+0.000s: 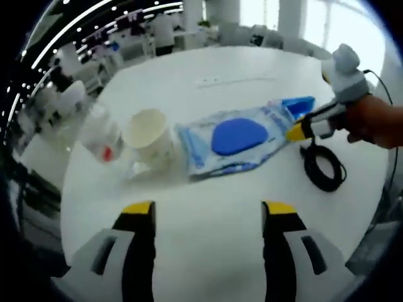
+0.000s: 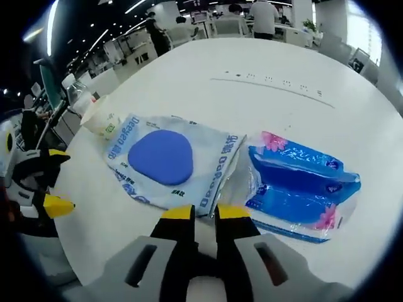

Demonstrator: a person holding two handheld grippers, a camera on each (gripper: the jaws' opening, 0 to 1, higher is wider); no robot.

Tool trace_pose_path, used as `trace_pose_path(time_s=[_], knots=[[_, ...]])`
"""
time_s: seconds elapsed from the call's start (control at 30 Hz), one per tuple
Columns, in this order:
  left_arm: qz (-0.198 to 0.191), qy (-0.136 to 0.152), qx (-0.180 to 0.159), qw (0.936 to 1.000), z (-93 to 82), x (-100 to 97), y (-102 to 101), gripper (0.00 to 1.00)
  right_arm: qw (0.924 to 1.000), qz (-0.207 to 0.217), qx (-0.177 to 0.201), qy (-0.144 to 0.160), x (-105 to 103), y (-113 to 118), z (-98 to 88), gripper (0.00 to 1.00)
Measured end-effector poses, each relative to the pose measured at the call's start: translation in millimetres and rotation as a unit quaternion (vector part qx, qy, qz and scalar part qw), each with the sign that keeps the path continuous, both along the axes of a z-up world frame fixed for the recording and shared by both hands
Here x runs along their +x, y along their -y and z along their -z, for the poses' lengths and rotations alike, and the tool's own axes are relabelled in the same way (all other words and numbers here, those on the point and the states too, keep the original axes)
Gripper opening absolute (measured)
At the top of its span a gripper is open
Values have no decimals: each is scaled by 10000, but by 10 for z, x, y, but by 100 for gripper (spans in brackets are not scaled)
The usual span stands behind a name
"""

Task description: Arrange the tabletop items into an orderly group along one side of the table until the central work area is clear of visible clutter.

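Jaws: left gripper [image 1: 208, 217] spread wide over bare surface [image 1: 208, 182]; right gripper [image 2: 203, 212] nearly closed on the wipes pack [image 2: 173, 163] edge (grip unclear)
Blue tissue pack [image 2: 302, 185]: just beside it
Paper cup [image 1: 149, 133]: touching wipes' other end
Black cable [image 1: 323, 167]: near right gripper

White wipes pack [image 2: 169, 165] with blue lid; blue tissue pack [image 2: 301, 186], pink flowers.

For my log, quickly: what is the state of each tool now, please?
Left tool: open, holding nothing, above the table.
Right tool: almost closed; the tips sit at the edge of the wipes pack, but a grip cannot be told.
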State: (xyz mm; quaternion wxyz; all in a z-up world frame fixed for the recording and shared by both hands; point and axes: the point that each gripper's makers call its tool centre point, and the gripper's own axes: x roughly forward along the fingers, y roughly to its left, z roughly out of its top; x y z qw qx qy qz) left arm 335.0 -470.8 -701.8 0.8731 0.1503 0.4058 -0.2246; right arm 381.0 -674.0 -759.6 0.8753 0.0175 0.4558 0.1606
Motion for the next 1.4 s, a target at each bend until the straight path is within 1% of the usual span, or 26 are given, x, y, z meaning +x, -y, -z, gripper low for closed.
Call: trace_pose_path(time_s=[0.07, 0.13, 0.2, 0.33, 0.47, 0.57, 0.63, 0.83, 0.97, 1.03, 1.13, 1.27, 1.3, 1.4], knots=[[53, 78, -74, 9999, -67, -55, 6, 69, 10000, 53, 26, 16, 18, 8, -2, 11], [77, 75, -143, 9998, -112, -115, -6, 70, 10000, 68, 10, 16, 35, 19, 0, 10], [42, 68, -286, 9996, -148, -179, -19, 72, 10000, 74, 13, 9, 54, 28, 8, 9], [29, 62, -442, 9990, -177, -313, -62, 76, 9997, 183, 121, -46, 54, 35, 25, 8], [131, 75, -470, 9988, -236, -496, -134, 79, 9996, 236, 135, -60, 45, 31, 22, 7], [190, 92, -510, 9985, -283, -573, -182, 80, 9997, 203, 85, -68, 45, 30, 28, 7], [191, 116, -517, 9984, -328, -636, -261, 80, 9997, 217, 73, -69, 40, 24, 16, 6], [-19, 125, -548, 9984, -396, -735, -451, 82, 9995, 314, 45, -63, -8, -14, -18, 6], [-67, 134, -579, 9982, -394, -785, -502, 81, 9993, 358, 39, -57, -18, -42, -27, 5], [-92, 113, -637, 9979, -381, -812, -519, 79, 9993, 378, 43, -57, -24, -50, -29, 5], [-160, 111, -669, 9976, -359, -838, -545, 79, 9989, 465, 32, 15, -29, -53, -52, 6], [-153, 112, -679, 9975, -357, -867, -549, 79, 9987, 501, 81, 55, -57, -59, -97, 11], [-145, 117, -681, 9975, -359, -873, -550, 79, 9985, 516, 135, 111, -57, -70, -139, 13], [-163, 128, -721, 9972, -375, -898, -560, 79, 9984, 500, 136, 237, -66, -80, -227, 15]])
